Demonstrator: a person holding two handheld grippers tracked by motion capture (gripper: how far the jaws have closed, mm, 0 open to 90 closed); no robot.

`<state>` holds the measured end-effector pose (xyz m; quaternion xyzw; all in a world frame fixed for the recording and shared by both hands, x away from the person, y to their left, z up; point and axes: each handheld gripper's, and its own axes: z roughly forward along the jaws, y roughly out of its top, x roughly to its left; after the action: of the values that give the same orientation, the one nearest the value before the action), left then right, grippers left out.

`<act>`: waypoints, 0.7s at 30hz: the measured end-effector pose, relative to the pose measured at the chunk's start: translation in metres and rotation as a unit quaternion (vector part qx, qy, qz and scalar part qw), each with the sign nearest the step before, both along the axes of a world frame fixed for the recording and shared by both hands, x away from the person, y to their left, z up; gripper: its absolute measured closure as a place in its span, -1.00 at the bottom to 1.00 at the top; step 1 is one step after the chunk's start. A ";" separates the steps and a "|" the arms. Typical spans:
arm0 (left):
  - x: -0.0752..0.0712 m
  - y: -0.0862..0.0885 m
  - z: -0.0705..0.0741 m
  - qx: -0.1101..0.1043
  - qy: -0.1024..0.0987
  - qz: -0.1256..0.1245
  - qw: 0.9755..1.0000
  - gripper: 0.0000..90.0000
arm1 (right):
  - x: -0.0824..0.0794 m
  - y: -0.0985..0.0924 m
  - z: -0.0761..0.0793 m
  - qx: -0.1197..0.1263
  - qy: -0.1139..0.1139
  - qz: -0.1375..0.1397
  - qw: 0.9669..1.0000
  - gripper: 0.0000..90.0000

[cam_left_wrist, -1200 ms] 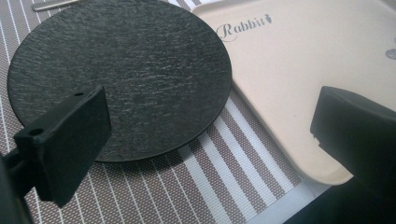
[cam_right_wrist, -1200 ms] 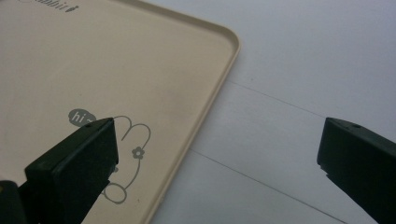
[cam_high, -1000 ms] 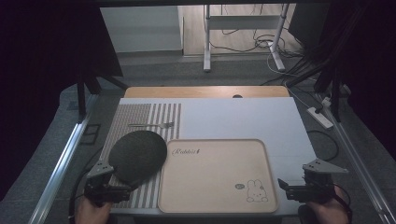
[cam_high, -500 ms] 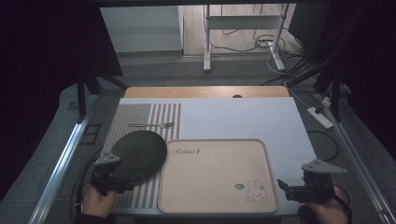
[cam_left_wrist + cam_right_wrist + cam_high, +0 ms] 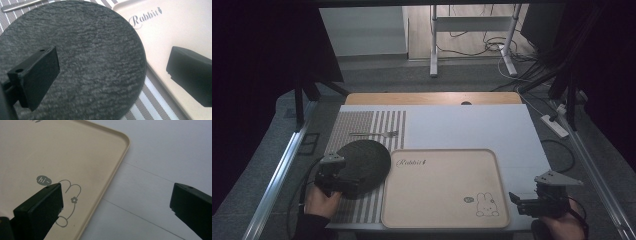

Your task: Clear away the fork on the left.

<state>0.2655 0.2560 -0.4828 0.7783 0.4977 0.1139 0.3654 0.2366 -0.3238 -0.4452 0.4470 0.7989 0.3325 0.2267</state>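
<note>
A round black slate plate (image 5: 364,159) lies on the striped placemat (image 5: 362,122), its right edge beside the beige rabbit tray (image 5: 444,187). My left gripper (image 5: 347,180) hovers at the plate's near-left edge and is open. In the left gripper view, one jaw is over the plate (image 5: 87,55) and the other over the tray (image 5: 180,27), so my left gripper (image 5: 112,75) straddles the plate's right rim. My right gripper (image 5: 518,201) is open at the tray's near-right corner. In the right gripper view my right gripper (image 5: 115,207) spans the tray's rim (image 5: 117,167), holding nothing.
A metal fork (image 5: 374,133) lies on the placemat beyond the plate; its handle (image 5: 22,5) also shows in the left gripper view. White table surface (image 5: 472,125) stretches behind the tray. Metal rails (image 5: 279,170) run along both table sides, with cables on the floor behind.
My left gripper has moved forward and to the right, from the table's near-left corner onto the plate's edge. The right gripper has stayed nearly still.
</note>
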 end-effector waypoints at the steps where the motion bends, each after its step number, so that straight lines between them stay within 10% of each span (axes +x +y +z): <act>1: 0.003 0.001 0.000 -0.003 0.004 0.000 1.000 -1.00 | 0.000 0.000 0.000 0.000 0.000 0.000 1.000 -1.00; 21: 0.058 0.004 0.000 0.018 0.021 0.010 1.000 -1.00 | 0.000 0.000 0.000 0.000 0.001 0.002 1.000 -1.00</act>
<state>0.3233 0.2596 -0.4833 0.7817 0.5112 0.1105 0.3397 0.2371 -0.3237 -0.4454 0.4462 0.7999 0.3321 0.2253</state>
